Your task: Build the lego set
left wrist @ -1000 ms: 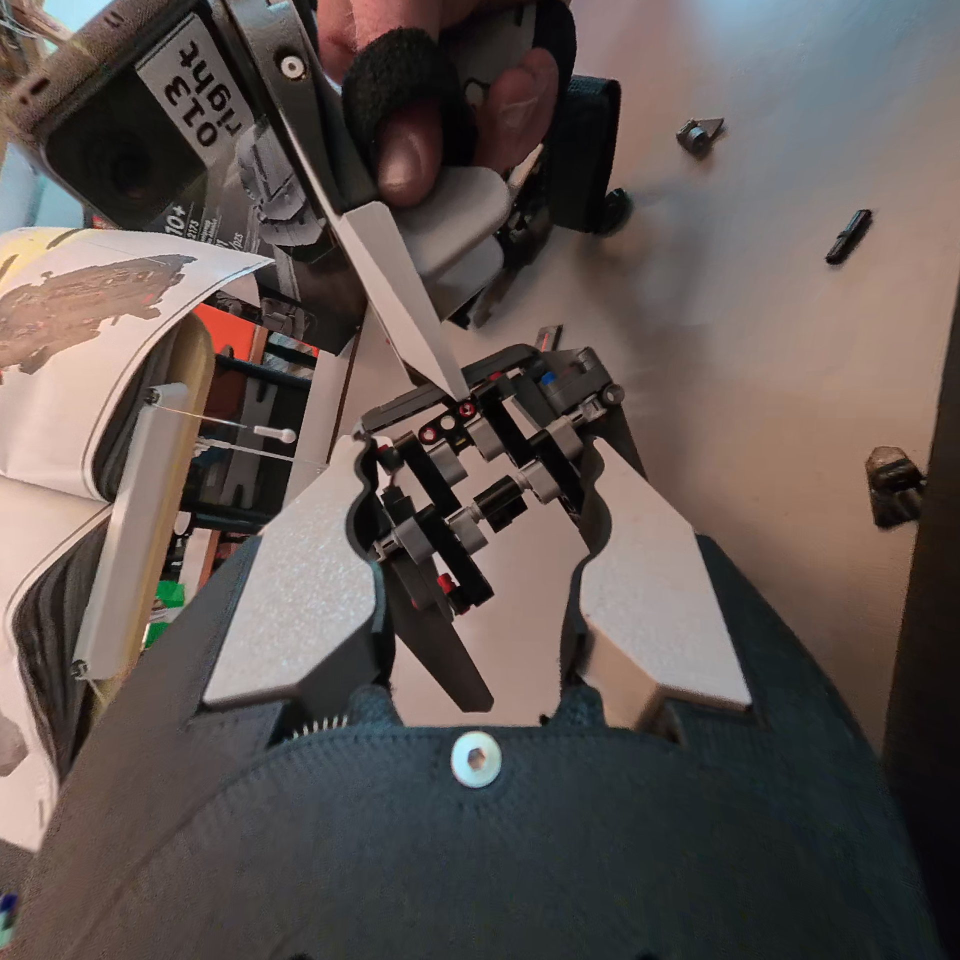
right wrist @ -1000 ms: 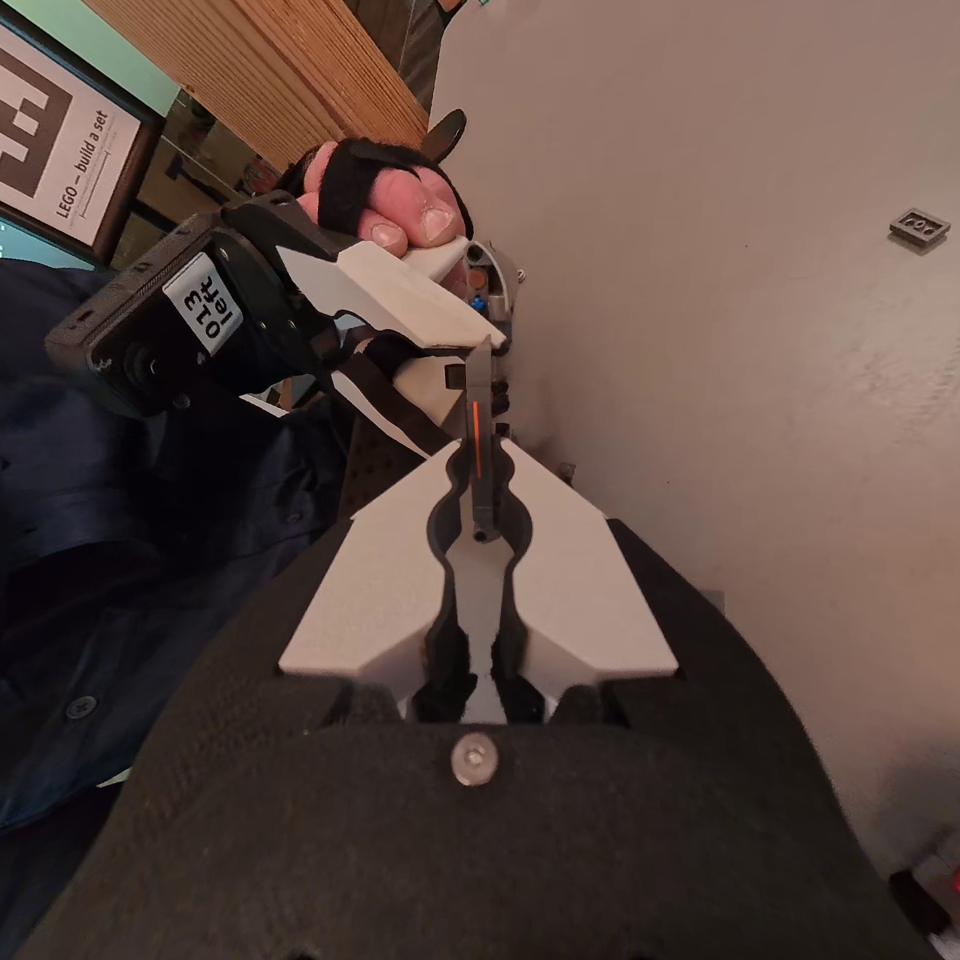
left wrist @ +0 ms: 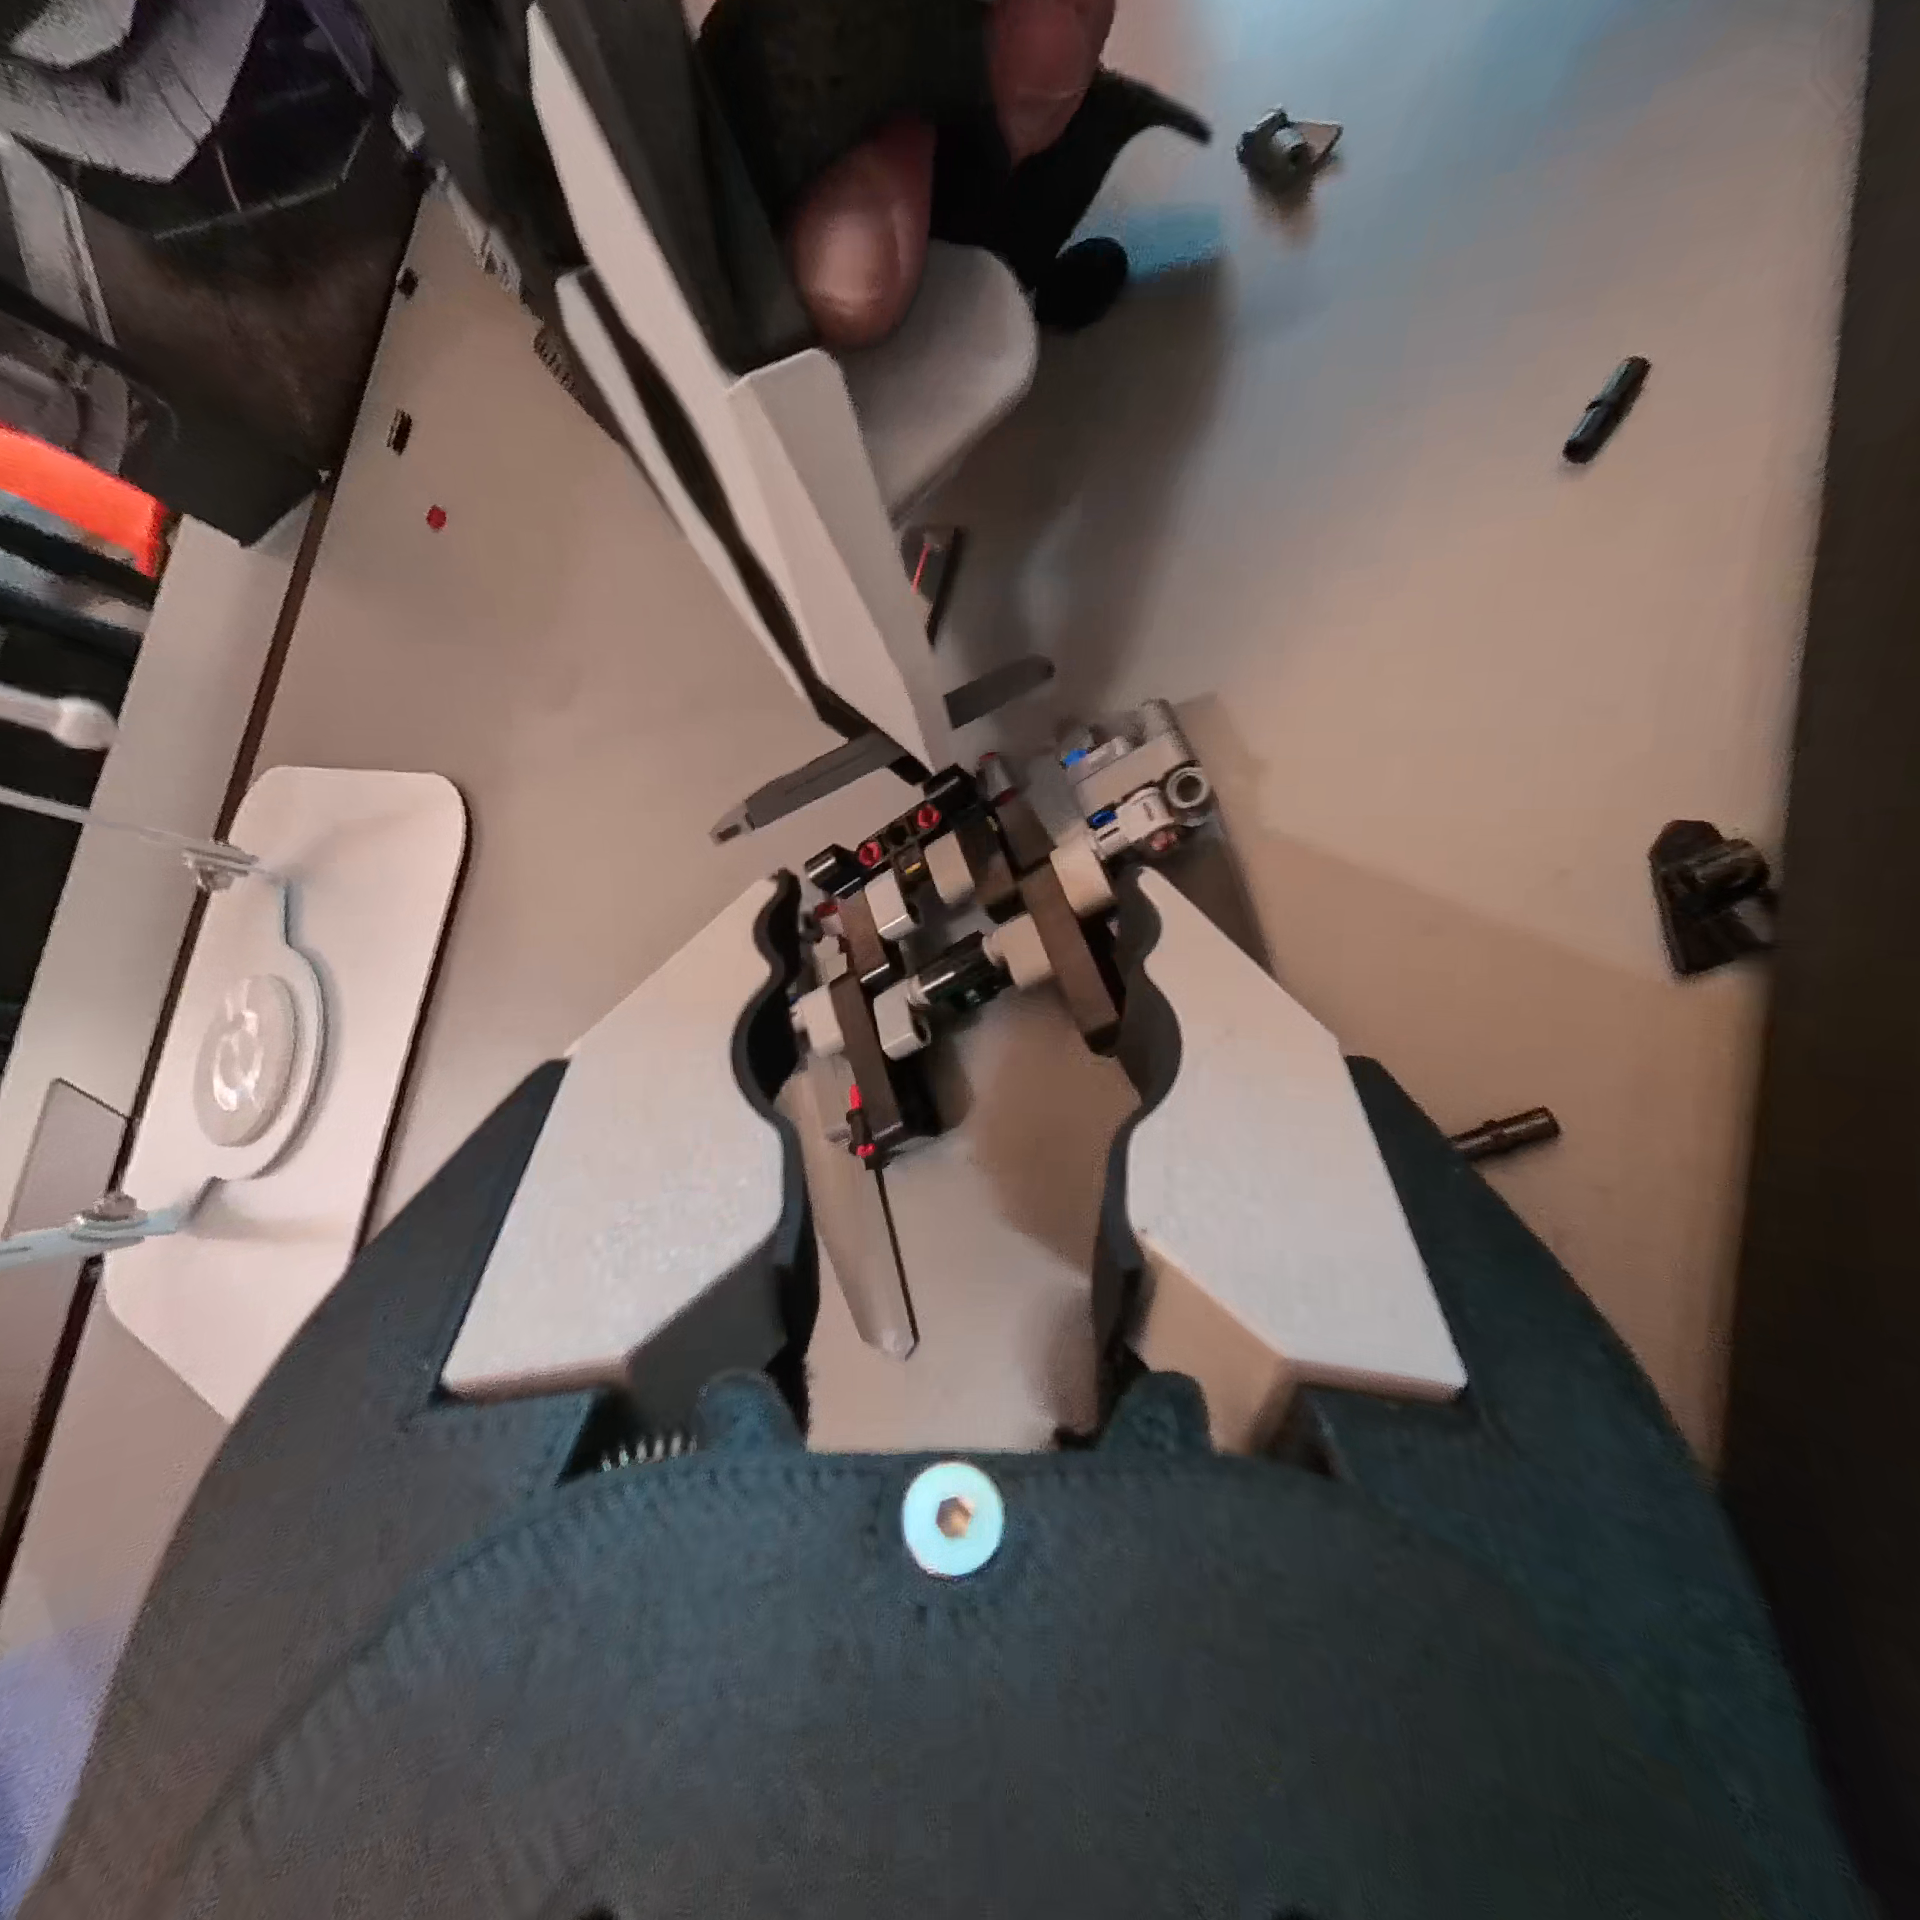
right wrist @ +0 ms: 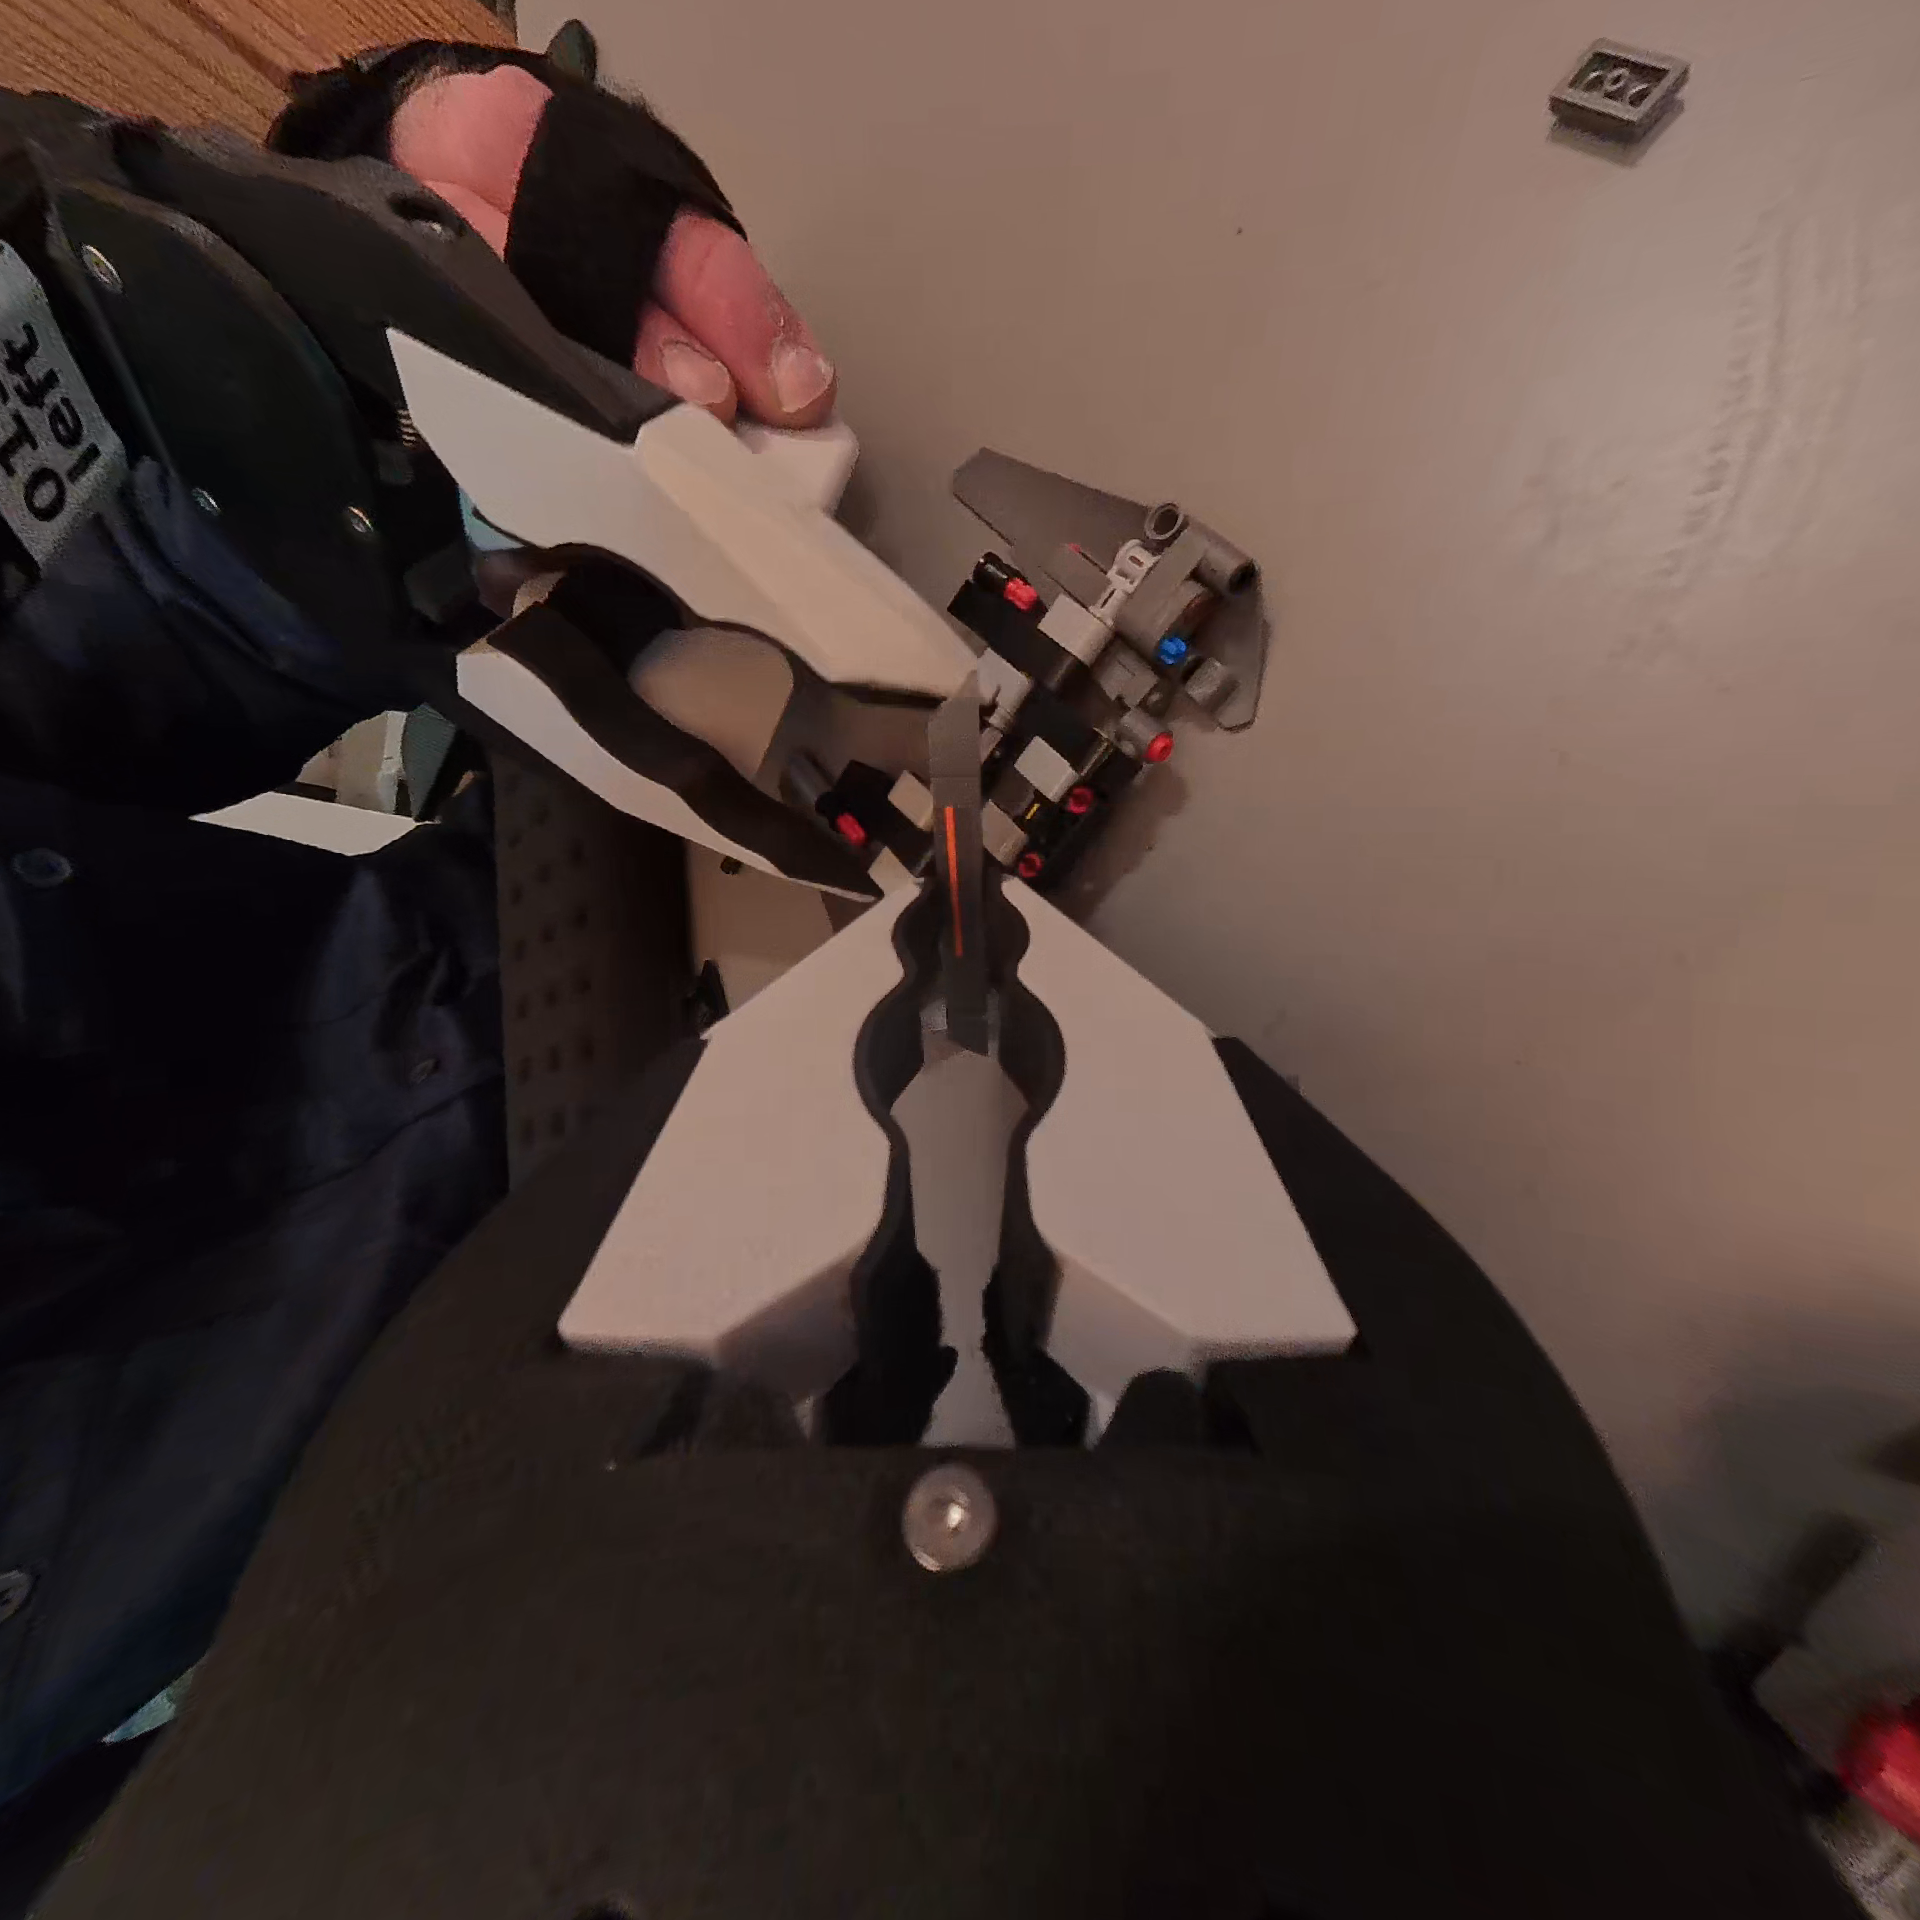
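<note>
The lego assembly (left wrist: 966, 935) sits clamped in the left hand-held gripper (left wrist: 961, 914). At its 12 o'clock, the right hand-held gripper (right wrist: 961, 914), nearly closed, pinches a thin grey blade piece (right wrist: 961, 883) above the bench (left wrist: 1403, 623).

1. The lego assembly (left wrist: 966, 935) sits partly behind the left gripper's fingers (left wrist: 665, 1164), so its lower edges are hidden.
2. The right gripper (left wrist: 925, 758) leaves the left wrist view at the top edge; its body is cut off.
3. In the right wrist view, the grey piece (right wrist: 961, 914) is partly hidden between the right gripper's own fingers.
4. Small dark parts (left wrist: 1605, 408) on the table are too small to identify.
5. A red item (right wrist: 1881, 1766) at the right wrist view's lower right edge is blurred and cropped.
6. The shelf clutter (left wrist: 94, 416) on the left is blurred.
</note>
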Action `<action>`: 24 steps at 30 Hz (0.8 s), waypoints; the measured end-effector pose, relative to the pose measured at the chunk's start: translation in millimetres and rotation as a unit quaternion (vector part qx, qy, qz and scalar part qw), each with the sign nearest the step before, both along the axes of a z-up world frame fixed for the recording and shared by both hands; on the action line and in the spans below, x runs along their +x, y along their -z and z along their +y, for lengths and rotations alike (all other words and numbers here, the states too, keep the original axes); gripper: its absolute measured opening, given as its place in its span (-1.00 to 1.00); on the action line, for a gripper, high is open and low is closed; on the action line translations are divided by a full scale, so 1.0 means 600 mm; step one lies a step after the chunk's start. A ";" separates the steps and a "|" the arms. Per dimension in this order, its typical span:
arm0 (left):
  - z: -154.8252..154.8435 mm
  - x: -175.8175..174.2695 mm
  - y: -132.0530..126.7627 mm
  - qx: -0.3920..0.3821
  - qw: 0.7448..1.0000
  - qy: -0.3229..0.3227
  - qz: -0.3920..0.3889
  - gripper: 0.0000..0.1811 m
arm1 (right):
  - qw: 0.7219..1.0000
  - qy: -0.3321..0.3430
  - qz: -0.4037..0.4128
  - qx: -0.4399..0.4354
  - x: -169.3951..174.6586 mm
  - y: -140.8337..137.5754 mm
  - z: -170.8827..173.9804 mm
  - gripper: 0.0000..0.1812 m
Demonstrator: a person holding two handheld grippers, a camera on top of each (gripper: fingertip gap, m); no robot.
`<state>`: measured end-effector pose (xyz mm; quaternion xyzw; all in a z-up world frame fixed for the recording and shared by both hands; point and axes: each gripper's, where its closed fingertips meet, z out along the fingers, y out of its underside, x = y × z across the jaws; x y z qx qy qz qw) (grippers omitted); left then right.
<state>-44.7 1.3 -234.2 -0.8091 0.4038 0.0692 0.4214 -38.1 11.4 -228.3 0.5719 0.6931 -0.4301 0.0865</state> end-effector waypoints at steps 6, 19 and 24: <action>0.000 -0.012 0.008 -0.052 0.996 -0.033 -0.068 -0.31 | 1.000 0.025 -0.014 0.013 -0.004 0.009 0.011 -0.94; -0.010 -0.009 0.020 -0.104 0.985 -0.026 -0.138 -0.38 | 0.998 0.048 -0.030 0.005 -0.013 0.022 0.011 -0.94; -0.024 -0.012 0.020 -0.108 0.987 0.004 -0.123 -0.45 | 0.998 0.046 -0.032 -0.019 -0.015 0.018 0.001 -0.94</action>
